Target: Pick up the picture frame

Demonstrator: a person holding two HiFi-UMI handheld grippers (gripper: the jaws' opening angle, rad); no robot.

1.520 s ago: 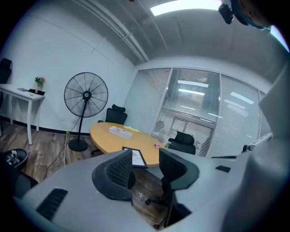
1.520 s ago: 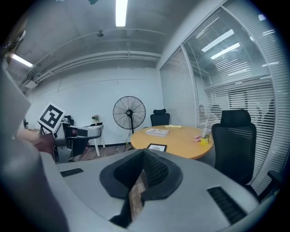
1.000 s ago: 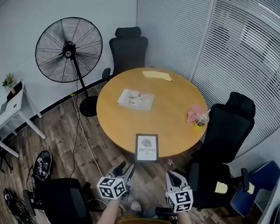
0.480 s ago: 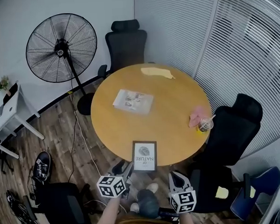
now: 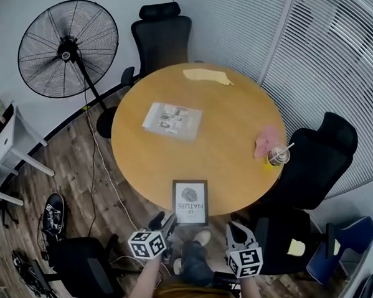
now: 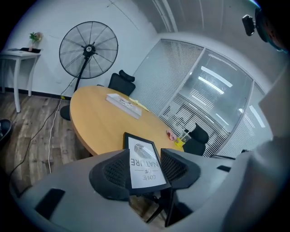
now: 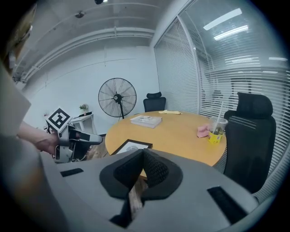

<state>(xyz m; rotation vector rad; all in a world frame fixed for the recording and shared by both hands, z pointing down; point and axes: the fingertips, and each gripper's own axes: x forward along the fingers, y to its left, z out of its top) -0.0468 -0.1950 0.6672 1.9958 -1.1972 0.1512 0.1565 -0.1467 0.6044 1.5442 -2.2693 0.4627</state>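
The left claw (image 5: 165,222) is opening wide with nothing in it, and the right claw (image 5: 236,232) is pinched shut on nothing. Both hang just off the near edge of the round table (image 5: 229,121), where the picture frame (image 5: 190,202) lies flat, a bit ahead of them
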